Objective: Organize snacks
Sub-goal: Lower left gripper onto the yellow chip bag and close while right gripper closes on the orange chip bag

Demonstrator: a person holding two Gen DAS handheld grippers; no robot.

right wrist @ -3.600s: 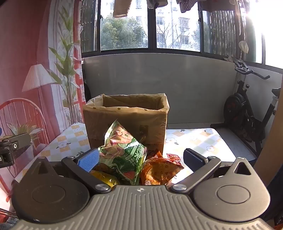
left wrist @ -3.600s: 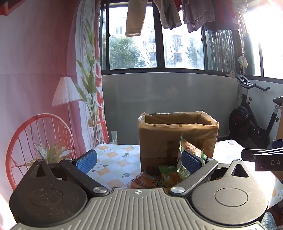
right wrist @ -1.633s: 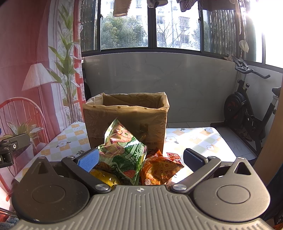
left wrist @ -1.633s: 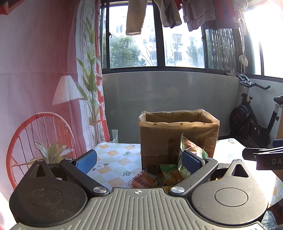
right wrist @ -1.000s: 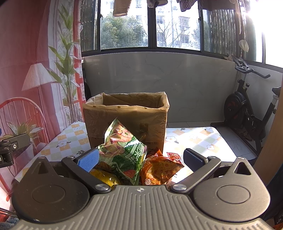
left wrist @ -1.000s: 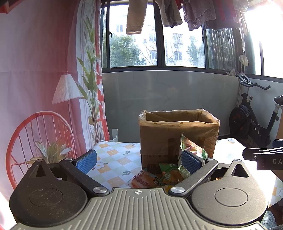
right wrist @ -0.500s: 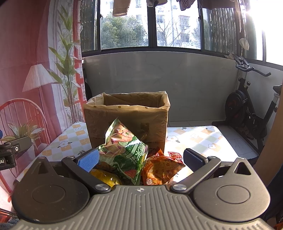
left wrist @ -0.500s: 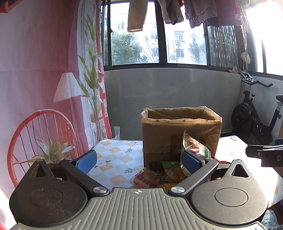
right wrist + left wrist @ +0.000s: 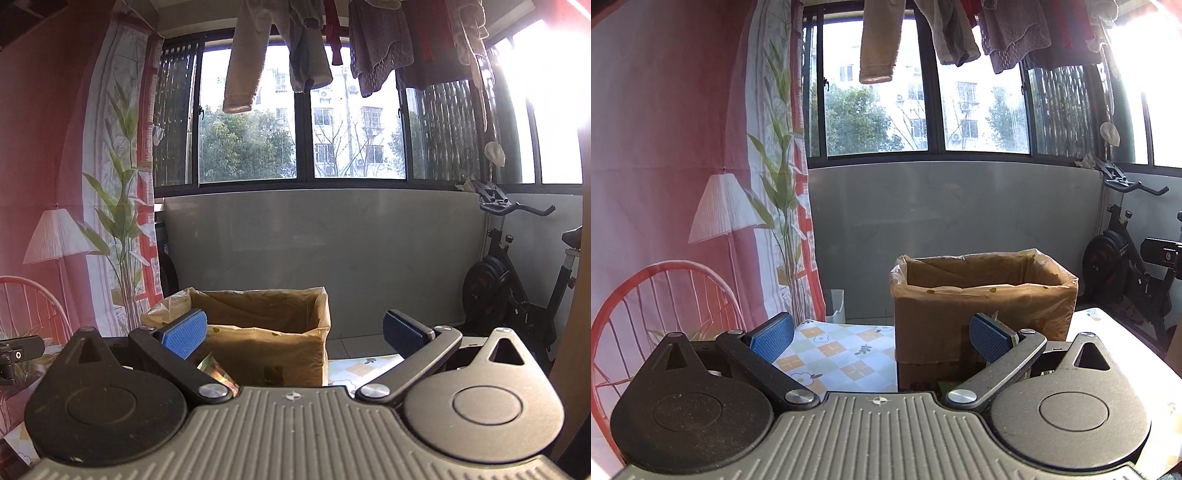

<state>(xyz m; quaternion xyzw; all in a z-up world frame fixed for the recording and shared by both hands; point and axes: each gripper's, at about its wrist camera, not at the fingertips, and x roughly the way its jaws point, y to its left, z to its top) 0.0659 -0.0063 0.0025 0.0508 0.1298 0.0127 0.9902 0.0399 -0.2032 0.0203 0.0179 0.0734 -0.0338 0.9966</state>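
Note:
An open cardboard box [image 9: 942,321] lined with clear plastic stands on the checked tablecloth [image 9: 834,354]. My left gripper [image 9: 881,336] is open and empty, raised in front of the box's left side. Only a green scrap of a snack packet [image 9: 945,386] shows below its right finger. In the right wrist view the box [image 9: 266,354] sits low between the pads of my right gripper [image 9: 294,338], which is open and empty. The tip of a green snack packet [image 9: 214,371] peeks out under its left finger; the other snacks are hidden behind the gripper bodies.
An exercise bike [image 9: 1123,266] stands to the right, past the table, also the bike [image 9: 509,288] in the right view. Laundry [image 9: 306,48] hangs overhead by the windows. A printed pink curtain [image 9: 665,147] covers the left. The right gripper's body [image 9: 1161,253] shows at the far right.
Both grippers have lifted and tilted upward, the right one more. The snack pile has dropped almost out of sight below them. Both stay open; nothing was picked up.

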